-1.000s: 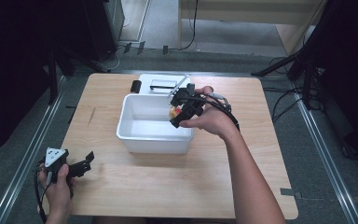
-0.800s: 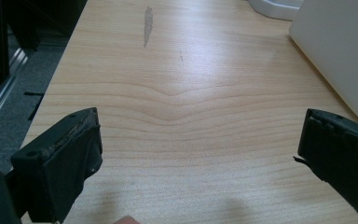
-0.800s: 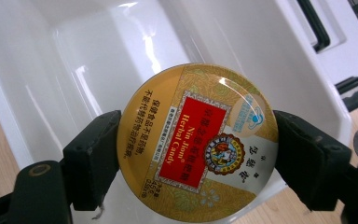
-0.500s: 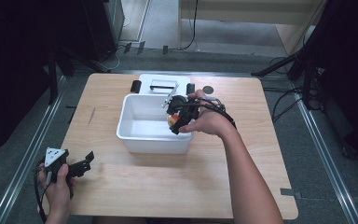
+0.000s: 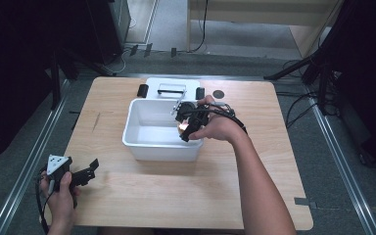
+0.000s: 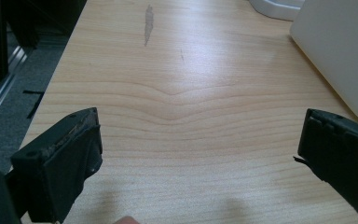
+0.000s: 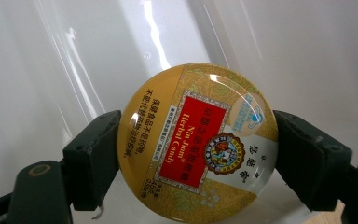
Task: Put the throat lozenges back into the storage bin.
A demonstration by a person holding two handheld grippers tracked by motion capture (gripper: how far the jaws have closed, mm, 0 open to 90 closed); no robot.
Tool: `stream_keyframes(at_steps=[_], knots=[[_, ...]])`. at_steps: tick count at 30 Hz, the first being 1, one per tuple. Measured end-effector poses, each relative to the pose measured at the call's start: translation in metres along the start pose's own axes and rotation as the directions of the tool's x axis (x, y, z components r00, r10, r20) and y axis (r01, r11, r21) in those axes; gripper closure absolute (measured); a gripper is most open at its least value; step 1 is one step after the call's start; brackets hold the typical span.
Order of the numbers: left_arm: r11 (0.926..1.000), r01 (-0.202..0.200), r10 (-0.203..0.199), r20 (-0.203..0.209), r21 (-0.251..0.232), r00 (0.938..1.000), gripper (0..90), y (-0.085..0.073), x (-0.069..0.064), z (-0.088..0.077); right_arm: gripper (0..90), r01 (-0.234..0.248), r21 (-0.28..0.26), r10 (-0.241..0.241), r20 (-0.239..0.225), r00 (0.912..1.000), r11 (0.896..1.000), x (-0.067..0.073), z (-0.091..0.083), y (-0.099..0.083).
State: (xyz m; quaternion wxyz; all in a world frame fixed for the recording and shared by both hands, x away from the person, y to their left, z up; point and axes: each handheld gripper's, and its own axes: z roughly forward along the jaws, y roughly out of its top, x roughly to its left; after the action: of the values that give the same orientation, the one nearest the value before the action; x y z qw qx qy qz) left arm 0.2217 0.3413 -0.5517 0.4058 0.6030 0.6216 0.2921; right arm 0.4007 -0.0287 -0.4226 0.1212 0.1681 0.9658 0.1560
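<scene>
Gripper on the left [image 5: 81,175] rests idle at the table's [image 5: 254,196] near corner, jaws spread and empty, out of the way. Farther off, the right gripper [image 7: 196,154] clamps a round candy tin [image 7: 197,140] by its edges, inside the white tub [image 5: 142,142], probably to set it down flat.

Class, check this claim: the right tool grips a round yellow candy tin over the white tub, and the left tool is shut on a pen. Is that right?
One part is wrong. The left tool is open and holds nothing; the left gripper view shows bare table between its jaws. The rest stands: the right tool grips the round yellow candy tin over the white tub.
</scene>
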Motion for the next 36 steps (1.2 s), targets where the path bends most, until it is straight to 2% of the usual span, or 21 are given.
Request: stream_keyframes(at_steps=[7,12,23,29,36], knots=[[1.0,0.001,-0.001,0.0,0.0,1.0,0.0,0.0,0.0,0.0,20.3,0.0,0.036,0.0,-0.006,1.0,0.999,0.0,0.009,0.002],[1.0,0.007,-0.007,-0.002,0.001,1.0,0.0,0.0,0.0,0.0,20.2,-0.009,0.069,0.011,-0.027,0.9996,0.998,0.0,0.014,0.003],[0.9999,0.012,-0.012,-0.004,0.002,0.9999,0.0,0.0,0.001,0.0,20.2,-0.035,0.086,0.038,-0.043,0.9983,0.996,-0.001,0.016,0.004],[0.9999,0.013,-0.013,-0.004,0.004,0.9999,0.0,0.0,0.001,0.0,20.1,-0.047,0.084,0.051,-0.039,0.998,0.995,-0.002,0.013,0.003],[0.9999,0.012,-0.012,-0.004,0.004,0.9999,0.0,0.0,0.001,0.0,22.7,-0.051,0.04,0.053,-0.033,0.9981,0.998,0.0,0.005,0.003]])
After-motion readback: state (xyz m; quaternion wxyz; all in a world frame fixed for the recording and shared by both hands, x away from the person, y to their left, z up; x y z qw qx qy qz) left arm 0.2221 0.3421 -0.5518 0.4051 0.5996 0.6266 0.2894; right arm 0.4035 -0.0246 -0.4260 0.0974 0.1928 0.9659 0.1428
